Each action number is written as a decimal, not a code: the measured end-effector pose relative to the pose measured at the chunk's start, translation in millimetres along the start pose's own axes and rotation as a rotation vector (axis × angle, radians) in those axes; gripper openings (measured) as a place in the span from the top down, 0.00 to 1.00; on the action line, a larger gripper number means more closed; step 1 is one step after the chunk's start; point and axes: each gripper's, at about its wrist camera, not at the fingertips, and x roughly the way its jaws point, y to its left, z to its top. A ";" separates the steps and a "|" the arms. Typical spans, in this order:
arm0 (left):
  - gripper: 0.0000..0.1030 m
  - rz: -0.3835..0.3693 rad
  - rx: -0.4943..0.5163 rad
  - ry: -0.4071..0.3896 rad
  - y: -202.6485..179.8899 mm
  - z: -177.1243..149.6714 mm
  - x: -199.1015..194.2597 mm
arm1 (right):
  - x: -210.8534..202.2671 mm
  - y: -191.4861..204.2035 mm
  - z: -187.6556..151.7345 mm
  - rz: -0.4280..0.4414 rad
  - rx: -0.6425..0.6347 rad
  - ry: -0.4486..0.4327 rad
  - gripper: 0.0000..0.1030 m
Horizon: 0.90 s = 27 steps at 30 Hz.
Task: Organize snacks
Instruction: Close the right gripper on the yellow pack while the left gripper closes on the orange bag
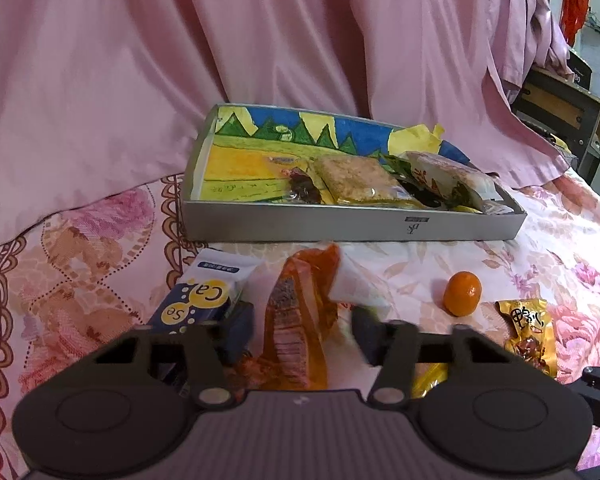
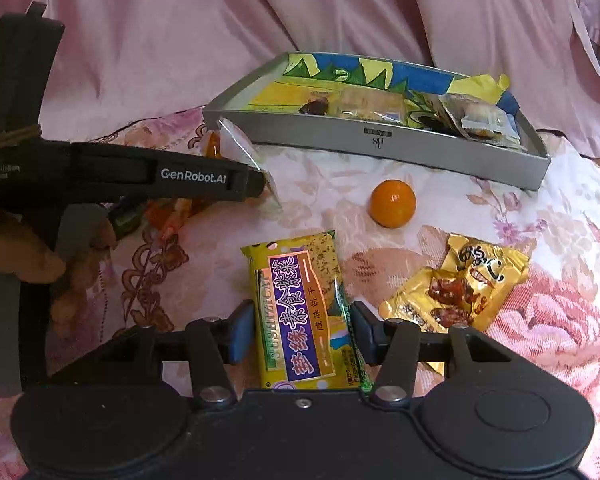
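My left gripper (image 1: 302, 330) is open around an orange snack packet (image 1: 300, 320) that lies on the floral bedspread; the pads stand apart from it. My right gripper (image 2: 302, 332) is open around a yellow and purple cracker packet (image 2: 304, 312), its pads close to the packet's sides. A grey tray (image 1: 352, 224) with a painted bottom holds several snack packets at its right end; it also shows in the right wrist view (image 2: 380, 148). The left gripper (image 2: 256, 184) shows from the side in the right wrist view.
A small orange fruit (image 1: 462, 294) (image 2: 393, 203) lies in front of the tray. A gold packet (image 2: 460, 280) (image 1: 530, 336) lies to the right. A blue and white box (image 1: 204, 296) lies left of the orange packet. Pink curtain cloth (image 1: 260, 40) hangs behind the tray.
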 end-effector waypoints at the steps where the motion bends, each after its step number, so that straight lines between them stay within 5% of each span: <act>1: 0.60 -0.006 -0.004 0.007 0.5 -0.1 0.8 | 1.5 0.4 0.2 -0.005 -0.004 -0.001 0.48; 15: 0.61 0.043 -0.057 0.062 -12.5 -13.8 -34.2 | -5.0 6.1 -4.3 -0.044 -0.042 -0.003 0.48; 27: 0.65 0.098 -0.126 0.061 -34.4 -28.3 -77.5 | -41.5 23.4 -21.2 -0.115 -0.191 -0.093 0.48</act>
